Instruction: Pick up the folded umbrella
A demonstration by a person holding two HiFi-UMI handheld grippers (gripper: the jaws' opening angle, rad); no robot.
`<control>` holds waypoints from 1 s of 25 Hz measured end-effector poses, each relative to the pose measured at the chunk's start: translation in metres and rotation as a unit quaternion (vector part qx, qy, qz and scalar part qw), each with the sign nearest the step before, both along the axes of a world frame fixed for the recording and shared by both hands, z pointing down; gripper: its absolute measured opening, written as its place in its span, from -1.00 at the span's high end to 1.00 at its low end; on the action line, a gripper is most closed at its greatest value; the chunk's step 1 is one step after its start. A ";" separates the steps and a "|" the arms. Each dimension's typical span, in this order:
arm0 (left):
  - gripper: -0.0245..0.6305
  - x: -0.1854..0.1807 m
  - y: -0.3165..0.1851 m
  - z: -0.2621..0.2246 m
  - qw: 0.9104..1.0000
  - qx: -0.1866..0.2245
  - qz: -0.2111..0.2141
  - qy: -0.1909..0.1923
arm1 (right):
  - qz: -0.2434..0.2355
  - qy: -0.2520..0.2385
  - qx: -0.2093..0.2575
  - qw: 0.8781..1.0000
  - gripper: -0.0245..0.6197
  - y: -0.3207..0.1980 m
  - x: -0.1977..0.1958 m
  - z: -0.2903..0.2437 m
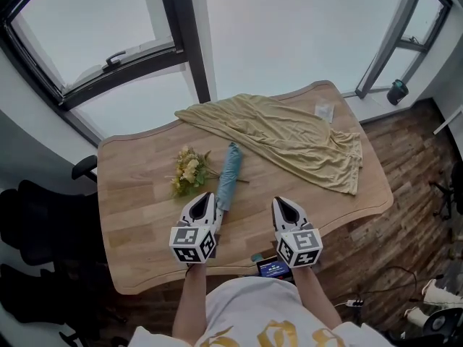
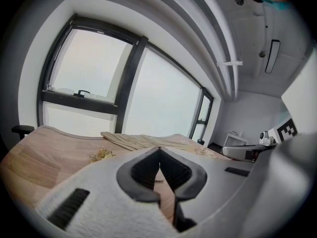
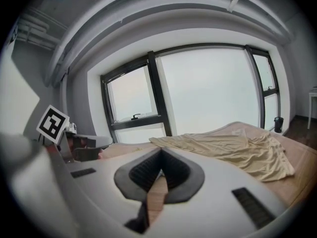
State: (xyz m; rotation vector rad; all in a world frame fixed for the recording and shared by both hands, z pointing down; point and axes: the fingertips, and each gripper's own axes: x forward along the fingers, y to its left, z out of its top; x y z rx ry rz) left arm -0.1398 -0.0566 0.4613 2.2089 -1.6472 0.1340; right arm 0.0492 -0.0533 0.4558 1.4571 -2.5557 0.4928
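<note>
The folded light-blue umbrella [image 1: 229, 173] lies lengthwise in the middle of the wooden table [image 1: 137, 194]. Its near end sits right beside the tip of my left gripper [image 1: 205, 195]. That gripper [image 2: 159, 148] is shut, its tips meet, and nothing is held. My right gripper [image 1: 283, 202] hovers over bare wood to the right of the umbrella, apart from it. Its jaws [image 3: 161, 150] are shut too and empty. Neither gripper view shows the umbrella clearly; the gripper bodies hide it.
A bunch of yellow flowers [image 1: 188, 170] lies left of the umbrella. A rumpled yellow cloth [image 1: 289, 137] with a small white packet [image 1: 324, 112] covers the far right. A small device with a blue screen [image 1: 273, 268] lies at the front edge. A black chair [image 1: 36, 223] stands left.
</note>
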 end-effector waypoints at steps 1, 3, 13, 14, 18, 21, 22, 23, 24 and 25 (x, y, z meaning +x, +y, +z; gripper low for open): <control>0.89 -0.001 -0.002 0.001 1.000 -0.001 0.000 -0.002 | -0.003 -0.003 0.001 1.000 0.89 -0.002 -0.002 0.000; 0.89 -0.002 -0.008 0.005 1.000 -0.006 0.002 -0.006 | -0.008 -0.006 0.001 1.000 0.89 -0.005 -0.005 0.001; 0.89 -0.003 -0.027 0.032 0.999 -0.041 0.003 -0.012 | -0.010 0.001 -0.030 1.000 0.89 -0.026 -0.007 0.027; 0.89 -0.003 -0.029 0.034 0.999 -0.043 0.003 -0.013 | -0.011 0.001 -0.032 0.999 0.89 -0.028 -0.007 0.029; 0.89 -0.002 -0.039 0.045 0.998 -0.056 0.005 -0.014 | -0.014 0.006 -0.043 0.999 0.89 -0.038 -0.009 0.040; 0.89 -0.003 -0.047 0.058 0.997 -0.072 0.007 -0.014 | -0.015 0.010 -0.053 0.998 0.89 -0.046 -0.010 0.050; 0.89 -0.003 -0.049 0.062 0.997 -0.077 0.006 -0.014 | -0.015 0.012 -0.057 0.998 0.89 -0.048 -0.010 0.053; 0.89 -0.003 -0.052 0.066 0.997 -0.081 0.006 -0.015 | -0.015 0.013 -0.061 0.998 0.89 -0.050 -0.010 0.057; 0.89 -0.004 -0.054 0.070 0.996 -0.086 0.007 -0.016 | -0.015 0.014 -0.065 0.998 0.89 -0.052 -0.010 0.061; 0.89 -0.004 -0.057 0.074 0.996 -0.090 0.008 -0.016 | -0.016 0.015 -0.069 0.997 0.89 -0.055 -0.011 0.064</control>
